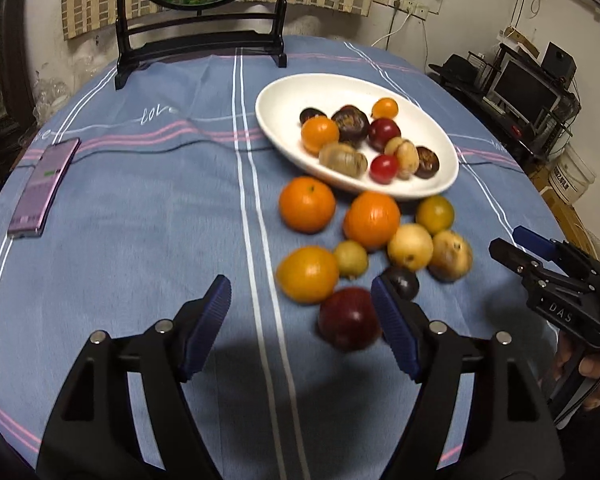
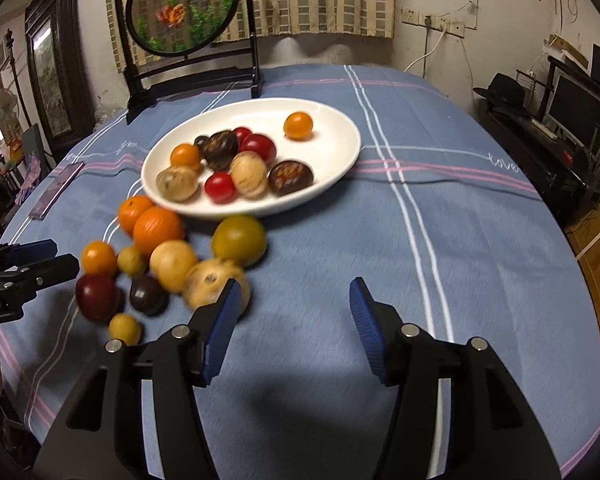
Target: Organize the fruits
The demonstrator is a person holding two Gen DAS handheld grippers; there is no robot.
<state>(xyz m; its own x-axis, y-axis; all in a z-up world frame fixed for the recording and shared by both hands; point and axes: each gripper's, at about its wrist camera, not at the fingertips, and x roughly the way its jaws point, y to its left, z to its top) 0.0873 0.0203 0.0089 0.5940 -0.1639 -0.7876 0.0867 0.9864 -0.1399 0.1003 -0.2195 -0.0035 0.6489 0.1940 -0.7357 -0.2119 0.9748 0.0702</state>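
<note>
A white oval plate (image 1: 284, 92) (image 2: 332, 120) holds several small fruits: orange, red, dark brown and tan. In front of it a loose cluster lies on the blue cloth: two oranges (image 1: 307, 205) (image 1: 371, 220), a yellow-orange fruit (image 1: 307, 274), a dark red plum (image 1: 349, 318) (image 2: 97, 297), pale yellow fruits (image 1: 410, 246), a tan spotted one (image 2: 214, 282) and a greenish one (image 2: 239, 240). My left gripper (image 1: 302, 300) stands open just short of the cluster, the plum beside its right finger. My right gripper (image 2: 294, 302) is open over bare cloth, the tan fruit behind its left finger.
A purple phone (image 1: 44, 190) lies at the table's left. A black-framed round screen (image 2: 184, 12) stands at the far edge. Shelves with a monitor (image 1: 524, 92) sit off the right side. A hand (image 1: 592, 372) holds the right gripper's handle.
</note>
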